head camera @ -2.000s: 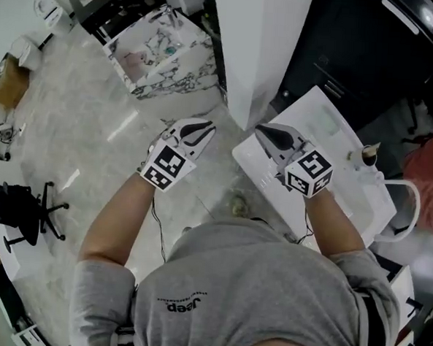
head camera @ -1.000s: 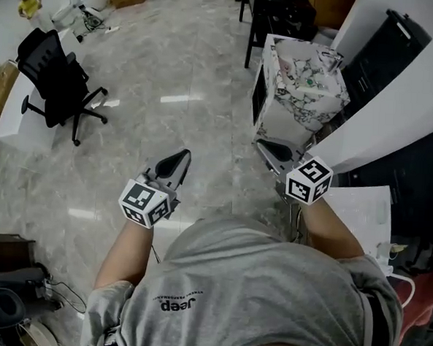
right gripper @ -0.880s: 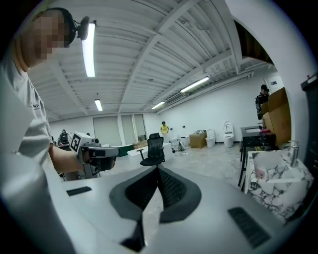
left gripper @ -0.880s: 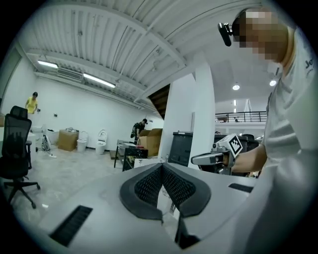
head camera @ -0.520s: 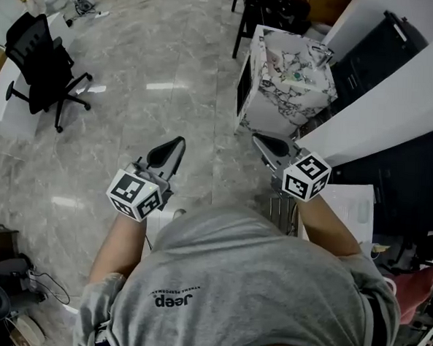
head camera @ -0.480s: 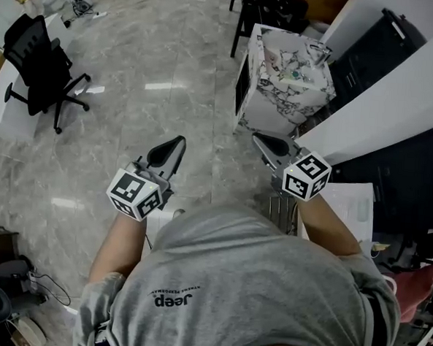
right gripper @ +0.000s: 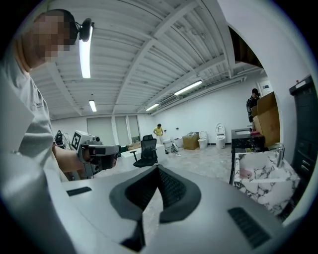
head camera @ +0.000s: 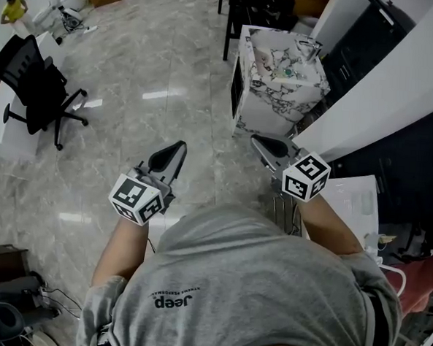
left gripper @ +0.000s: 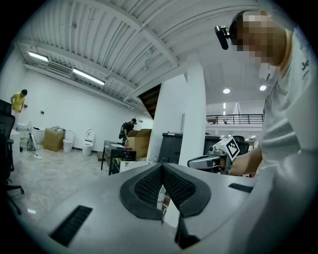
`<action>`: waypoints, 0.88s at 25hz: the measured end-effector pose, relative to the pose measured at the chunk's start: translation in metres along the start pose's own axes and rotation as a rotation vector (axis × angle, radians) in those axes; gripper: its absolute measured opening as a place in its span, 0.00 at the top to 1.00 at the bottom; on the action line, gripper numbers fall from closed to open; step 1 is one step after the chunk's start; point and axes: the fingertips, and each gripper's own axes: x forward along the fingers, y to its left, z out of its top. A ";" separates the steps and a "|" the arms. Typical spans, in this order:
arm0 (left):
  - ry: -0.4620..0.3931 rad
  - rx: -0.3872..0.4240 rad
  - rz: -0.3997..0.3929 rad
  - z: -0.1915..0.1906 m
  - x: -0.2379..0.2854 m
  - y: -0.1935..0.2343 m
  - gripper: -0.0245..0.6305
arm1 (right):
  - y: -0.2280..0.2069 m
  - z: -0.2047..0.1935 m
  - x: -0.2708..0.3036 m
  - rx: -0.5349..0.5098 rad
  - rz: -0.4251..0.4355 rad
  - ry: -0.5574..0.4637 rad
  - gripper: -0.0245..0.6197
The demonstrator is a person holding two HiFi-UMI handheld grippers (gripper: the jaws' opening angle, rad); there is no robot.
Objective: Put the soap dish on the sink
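A marble-patterned sink unit [head camera: 268, 110] with a chrome tap [head camera: 310, 45] stands on the floor ahead, beside a white wall. Small pink and green items lie in its basin; I cannot tell whether one is the soap dish. In the right gripper view the sink [right gripper: 263, 187] sits at the right edge. My left gripper [head camera: 178, 147] is held out over the floor, shut and empty [left gripper: 162, 166]. My right gripper [head camera: 259, 140] points toward the sink, well short of it, with its pads meeting and nothing between them [right gripper: 158, 168].
A black office chair [head camera: 39, 85] stands on the marble floor at left. A white wall [head camera: 383, 84] and a black cabinet [head camera: 368, 31] lie to the right, with a white table [head camera: 353, 206] below them. A dark table [head camera: 249, 2] stands behind the sink. A person in yellow [head camera: 14, 6] is far off.
The head view has swung from the white table toward the marble sink, which now lies ahead. Both grippers have moved slightly forward. Both stay shut and empty.
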 end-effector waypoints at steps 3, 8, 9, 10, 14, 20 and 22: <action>0.005 0.002 0.000 -0.001 0.000 0.002 0.94 | -0.001 -0.001 0.001 -0.019 -0.011 0.003 0.88; 0.007 -0.002 0.000 -0.002 0.000 0.003 0.94 | -0.001 -0.001 0.004 -0.020 -0.010 0.002 0.88; 0.007 -0.003 0.000 -0.002 -0.001 0.003 0.94 | 0.000 -0.001 0.005 -0.021 -0.008 0.003 0.88; 0.007 -0.004 0.000 -0.002 -0.001 0.004 0.94 | 0.000 -0.001 0.006 -0.021 -0.006 0.004 0.88; 0.008 -0.006 -0.001 -0.002 0.001 0.004 0.94 | 0.000 0.001 0.007 -0.024 0.001 0.004 0.88; 0.004 -0.007 -0.008 0.000 0.001 0.005 0.94 | 0.000 0.004 0.008 -0.031 0.000 0.004 0.88; 0.004 -0.009 -0.010 0.000 0.002 0.004 0.94 | 0.000 0.004 0.007 -0.029 0.001 0.003 0.88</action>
